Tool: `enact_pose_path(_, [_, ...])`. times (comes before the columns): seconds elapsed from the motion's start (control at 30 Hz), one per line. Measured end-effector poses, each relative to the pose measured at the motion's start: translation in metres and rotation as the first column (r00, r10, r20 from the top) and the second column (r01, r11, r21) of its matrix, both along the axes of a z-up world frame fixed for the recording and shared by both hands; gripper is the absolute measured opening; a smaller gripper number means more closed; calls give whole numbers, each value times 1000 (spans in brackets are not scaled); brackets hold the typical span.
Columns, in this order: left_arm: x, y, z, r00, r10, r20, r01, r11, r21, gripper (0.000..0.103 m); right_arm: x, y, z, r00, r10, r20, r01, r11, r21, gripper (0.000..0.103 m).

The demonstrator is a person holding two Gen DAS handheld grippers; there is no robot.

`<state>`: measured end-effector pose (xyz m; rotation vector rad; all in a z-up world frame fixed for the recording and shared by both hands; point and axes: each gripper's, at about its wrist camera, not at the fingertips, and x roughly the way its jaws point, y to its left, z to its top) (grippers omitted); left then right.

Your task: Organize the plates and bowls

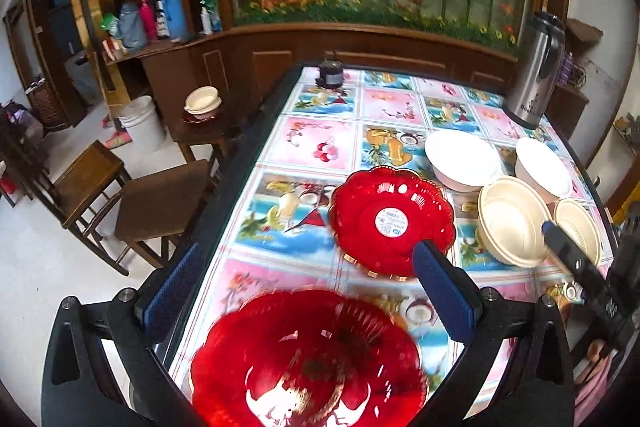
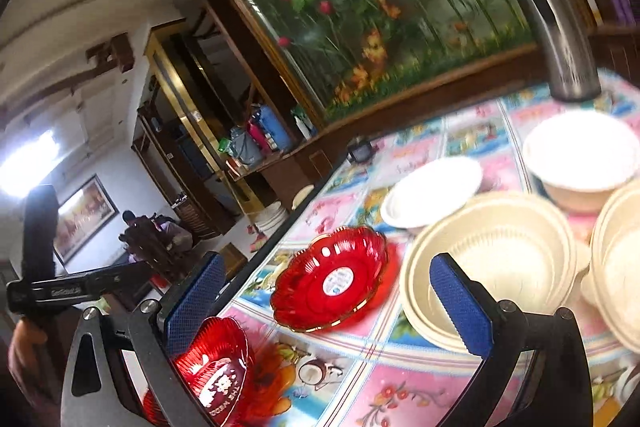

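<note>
Nearest the left wrist camera, a red plate (image 1: 308, 359) lies blurred at 6 o'clock on the table (image 1: 312, 143), below and between the spread fingers of the left gripper (image 1: 308, 287); contact with either pad cannot be determined. A second red plate (image 1: 392, 221), bearing a round white label, rests flat at 1 o'clock from the first, well apart from it. At its 3 o'clock stand two cream bowls (image 1: 512, 221), side by side, with two white bowls (image 1: 462, 159) beyond them at 12 o'clock. A steel flask (image 1: 534, 71) stands at the table's far right.

In the right wrist view, the right gripper (image 2: 328, 307) has its fingers set wide apart and grips nothing. The labelled red plate (image 2: 332, 279) lies between them, farther off; the nearer cream bowl (image 2: 492, 259) sits at 2 o'clock.
</note>
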<state>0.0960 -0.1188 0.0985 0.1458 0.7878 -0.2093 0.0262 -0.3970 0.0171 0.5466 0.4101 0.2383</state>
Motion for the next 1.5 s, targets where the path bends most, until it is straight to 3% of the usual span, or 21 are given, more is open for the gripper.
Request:
enact_pose_path(0.13, [29, -14, 6, 1000, 18, 3, -18, 999, 44, 103, 8, -9, -9, 996, 80, -34, -74, 986, 146, 102])
enact_pose_path(0.33, [66, -23, -7, 990, 30, -136, -26, 999, 28, 103, 23, -9, -27, 969, 243, -48, -205, 897, 392, 102])
enact_pose_path(0.5, [94, -30, -31, 959, 46, -280, -34, 998, 47, 103, 35, 11, -38, 964, 221, -144, -140, 890, 434, 102])
enact_pose_path(0.6, [109, -30, -47, 924, 45, -379, -37, 999, 30, 103, 43, 19, -51, 958, 182, -223, -53, 874, 483, 102])
enact_pose_path(0.73, [126, -26, -64, 888, 51, -456, -59, 998, -3, 103, 53, 24, -62, 949, 143, -280, 11, 875, 485, 102])
enact_pose_path(0.9, [141, -24, -78, 872, 50, -487, -76, 997, -35, 103, 63, 23, -74, 936, 98, -338, 89, 864, 495, 102])
enact_pose_path(1.07, [148, -28, -92, 857, 30, -514, -60, 997, -42, 103, 65, 25, -72, 939, 72, -335, 100, 878, 468, 102])
enact_pose_path(1.37, [151, -38, -110, 863, -5, -505, 6, 1000, 1, 103, 77, 36, -69, 926, 9, -376, 143, 917, 372, 102])
enact_pose_path(1.5, [155, -35, -118, 868, 1, -496, 7, 1000, 15, 103, 81, 37, -70, 917, -28, -397, 174, 925, 337, 95])
